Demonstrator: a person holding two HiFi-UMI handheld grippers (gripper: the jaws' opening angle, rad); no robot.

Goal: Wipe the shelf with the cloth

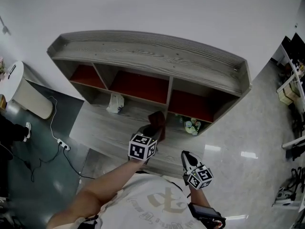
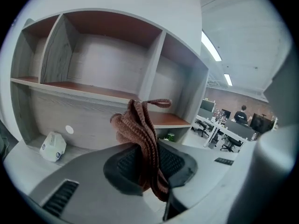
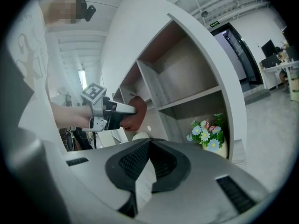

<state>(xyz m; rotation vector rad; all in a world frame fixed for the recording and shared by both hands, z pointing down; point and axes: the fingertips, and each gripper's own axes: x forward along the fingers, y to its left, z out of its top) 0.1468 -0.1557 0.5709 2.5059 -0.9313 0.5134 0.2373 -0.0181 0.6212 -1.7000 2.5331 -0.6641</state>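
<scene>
left gripper, pinching the cloth, ought to press it flat on the shelf and sweep evenly.

Lower end of cloth buried in left claw; small white object, perhaps a dispenser.

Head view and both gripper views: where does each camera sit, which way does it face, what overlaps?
Head view: on the person's head, looking steeply down at the shelf; shows the left forearm, left gripper and right gripper.
Left gripper view: on the left gripper, facing the shelf compartments; its jaws clamp the brown cloth.
Right gripper view: on the right gripper, facing along the shelf front; own jaws shut, empty; shows the left gripper and the flower pot.
Shared: the cloth shows in all three.
</scene>
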